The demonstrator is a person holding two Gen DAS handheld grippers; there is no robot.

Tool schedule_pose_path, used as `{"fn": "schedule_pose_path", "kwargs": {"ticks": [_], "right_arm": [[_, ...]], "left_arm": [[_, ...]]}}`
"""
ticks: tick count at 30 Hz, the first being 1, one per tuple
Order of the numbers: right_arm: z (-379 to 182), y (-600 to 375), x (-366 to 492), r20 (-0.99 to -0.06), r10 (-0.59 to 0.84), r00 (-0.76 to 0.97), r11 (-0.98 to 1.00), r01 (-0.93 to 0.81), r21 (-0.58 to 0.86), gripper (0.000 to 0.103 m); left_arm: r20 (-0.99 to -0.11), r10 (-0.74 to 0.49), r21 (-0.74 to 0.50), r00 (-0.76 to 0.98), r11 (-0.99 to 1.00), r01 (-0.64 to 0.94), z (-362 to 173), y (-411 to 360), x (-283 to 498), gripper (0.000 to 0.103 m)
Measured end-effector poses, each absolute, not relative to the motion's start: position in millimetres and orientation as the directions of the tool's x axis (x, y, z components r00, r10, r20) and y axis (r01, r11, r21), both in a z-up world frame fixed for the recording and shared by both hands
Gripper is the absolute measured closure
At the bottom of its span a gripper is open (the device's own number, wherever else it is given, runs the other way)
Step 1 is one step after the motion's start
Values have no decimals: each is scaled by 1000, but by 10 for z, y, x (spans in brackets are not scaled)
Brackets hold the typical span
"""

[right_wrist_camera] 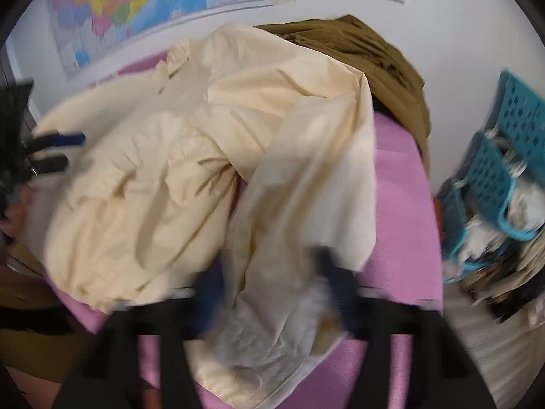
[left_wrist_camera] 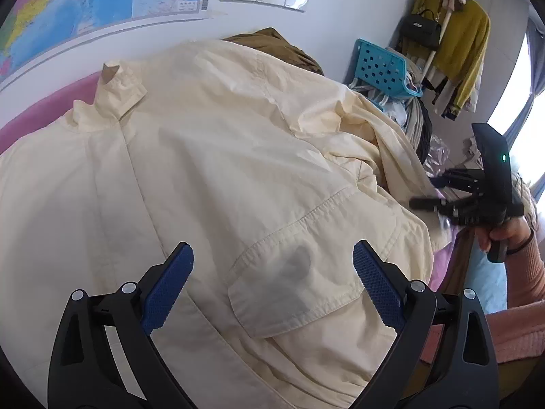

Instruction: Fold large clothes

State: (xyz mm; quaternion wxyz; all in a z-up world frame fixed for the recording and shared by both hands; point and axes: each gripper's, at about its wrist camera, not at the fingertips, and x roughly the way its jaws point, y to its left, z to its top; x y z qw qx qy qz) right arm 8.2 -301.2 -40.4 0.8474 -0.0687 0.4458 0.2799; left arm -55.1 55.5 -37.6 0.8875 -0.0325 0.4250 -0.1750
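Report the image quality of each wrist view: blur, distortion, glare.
Left wrist view: sharp; fisheye bends the wall map; window at right blown out; soft shadow on the cream jacket pocket. Right wrist view: motion-smeared throughout, worst at the right gripper, so its jaws and the sleeve between them lack crisp edges.

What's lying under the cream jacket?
A pink cover shows beneath the cream jacket and runs out past its edges. Behind the jacket a brown garment pokes out. Anything under the jacket's middle is hidden.
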Motion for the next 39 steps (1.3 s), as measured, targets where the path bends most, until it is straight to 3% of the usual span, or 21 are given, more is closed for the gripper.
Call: {"fn": "schedule_pose_path", "kwargs": {"ticks": [3, 8, 11, 15, 26, 30, 34, 39], "right_arm": [[-70, -3288, 142, -721, 523, 455, 819, -502, 277, 87], [836, -3648, 124, -481, 738, 473, 672, -576, 465, 87], [1254, -3526, 105, -377, 823, 425, 567, -658, 497, 87], [1582, -3039, 144, -322, 896, 305, 435, -752, 496, 87], [1376, -1621, 263, -388, 917, 90, 295, -808, 510, 87], [1205, -1219, 227, -423, 906, 39, 279, -805, 524, 87], [1078, -900, 234, -457, 889, 21, 282, -812, 511, 87], [773, -500, 225, -532, 847, -11, 306, -808, 503, 86]], "left_arm": [[-730, -355, -221, 585, 932, 288, -312, 583, -550, 9], [-660, -425, -272, 619, 904, 330, -61, 728, -584, 9], [-615, -464, -307, 638, 886, 348, 89, 840, -593, 9], [-547, -495, -342, 675, 868, 359, 289, 1036, -667, 9], [-401, -563, -465, 722, 805, 370, 402, 1639, -1064, 9], [-264, -686, -541, 678, 688, 484, 438, 1738, -1213, 6], [-252, -687, -531, 682, 687, 496, 438, 1767, -1287, 6], [-322, -659, -528, 680, 721, 449, 280, 1771, -1267, 6]]}}
